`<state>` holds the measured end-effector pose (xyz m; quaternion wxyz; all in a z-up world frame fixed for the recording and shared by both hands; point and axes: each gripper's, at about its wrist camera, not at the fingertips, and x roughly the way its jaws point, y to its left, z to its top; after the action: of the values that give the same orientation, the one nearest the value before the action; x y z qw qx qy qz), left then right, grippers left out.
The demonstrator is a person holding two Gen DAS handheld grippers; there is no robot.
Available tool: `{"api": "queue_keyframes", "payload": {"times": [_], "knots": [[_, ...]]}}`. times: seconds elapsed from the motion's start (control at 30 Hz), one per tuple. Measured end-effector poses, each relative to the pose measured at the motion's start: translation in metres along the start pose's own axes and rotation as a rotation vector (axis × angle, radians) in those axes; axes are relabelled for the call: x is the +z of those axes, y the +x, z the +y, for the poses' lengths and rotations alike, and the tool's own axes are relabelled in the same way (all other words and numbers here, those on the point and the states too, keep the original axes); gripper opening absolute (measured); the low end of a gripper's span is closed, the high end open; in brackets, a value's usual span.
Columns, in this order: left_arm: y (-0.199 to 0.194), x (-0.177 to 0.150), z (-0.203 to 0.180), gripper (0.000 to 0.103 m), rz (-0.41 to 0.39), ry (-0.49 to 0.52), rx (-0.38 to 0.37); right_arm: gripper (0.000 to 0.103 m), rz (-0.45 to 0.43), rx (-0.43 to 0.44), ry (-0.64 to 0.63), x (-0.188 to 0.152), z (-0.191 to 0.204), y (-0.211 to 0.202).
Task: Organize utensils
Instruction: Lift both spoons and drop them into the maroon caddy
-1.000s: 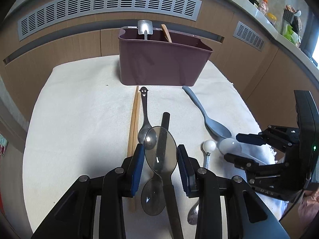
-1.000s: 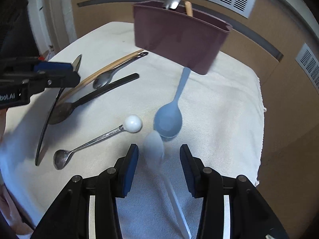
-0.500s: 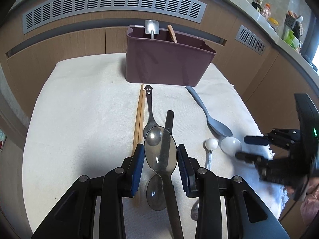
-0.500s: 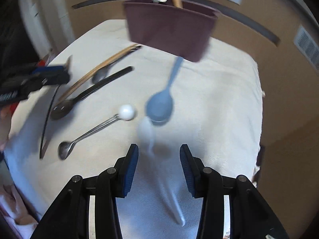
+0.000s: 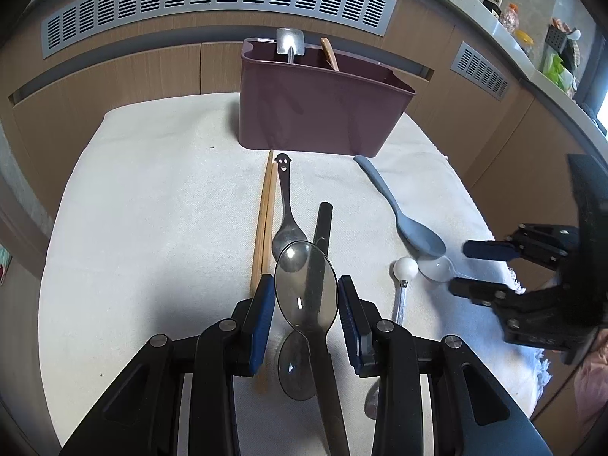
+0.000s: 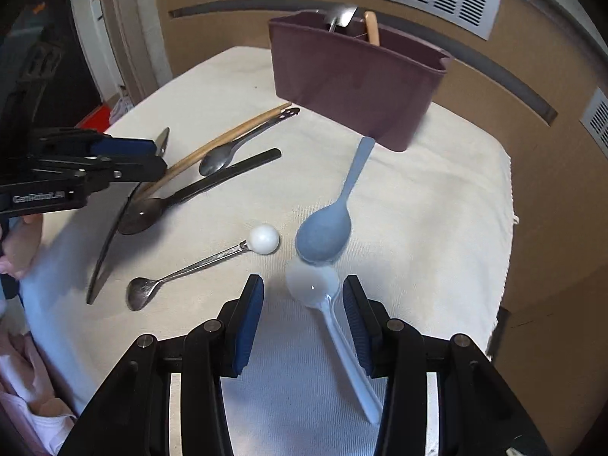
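Observation:
My left gripper (image 5: 306, 285) is shut on the bowl of a smoky translucent spoon (image 5: 304, 266), held above the white cloth; the right wrist view shows that spoon (image 6: 114, 228) edge-on under the left gripper (image 6: 152, 157). My right gripper (image 6: 303, 285) stands open low over the cloth. A clear plastic spoon (image 6: 311, 285) lies between its fingers, its handle running back under the right finger, with a gap at the left pad. Its bowl touches the bowl of a blue spoon (image 6: 323, 231). The maroon bin (image 5: 323, 114) stands at the back, holding a small metal shovel-spoon (image 5: 288, 43) and a wooden handle (image 5: 328, 53).
On the cloth (image 5: 152, 209) lie wooden chopsticks (image 5: 264, 228), a smiley-handled metal spoon (image 5: 288, 224), a black spoon (image 5: 323, 224) and a metal spoon with a white ball end (image 6: 264, 238). Wooden cabinets with vents rise behind the bin. The cloth's edge drops off at the right.
The right wrist view swayed and settled again, with the clear spoon still between the right fingers. The left gripper kept its hold on the smoky spoon and stayed put.

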<state>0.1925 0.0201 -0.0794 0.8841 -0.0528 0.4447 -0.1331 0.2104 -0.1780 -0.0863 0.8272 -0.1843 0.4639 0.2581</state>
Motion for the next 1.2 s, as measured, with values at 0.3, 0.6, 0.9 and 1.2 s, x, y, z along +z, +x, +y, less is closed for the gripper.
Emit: {"api": "queue_keyframes", "payload": {"times": [0.3,0.6,0.9,1.2], "knots": [[-0.011,-0.001,0.000,0.035,-0.034,-0.003,-0.008,0.032,0.074,0.006,0.018,0.006,-0.001,0.020],[-0.048,0.000,-0.006,0.034,-0.141,0.000,-0.013,0.032,-0.123,0.075,0.109,0.004,0.007,-0.040],[-0.099,0.047,-0.029,0.034,-0.284,0.071,-0.052,0.032,-0.310,0.121,0.187,0.031,-0.001,-0.085],[-0.168,0.180,-0.050,0.034,-0.604,0.212,-0.020,0.033,-0.754,0.105,0.186,0.141,-0.044,-0.191]]}}
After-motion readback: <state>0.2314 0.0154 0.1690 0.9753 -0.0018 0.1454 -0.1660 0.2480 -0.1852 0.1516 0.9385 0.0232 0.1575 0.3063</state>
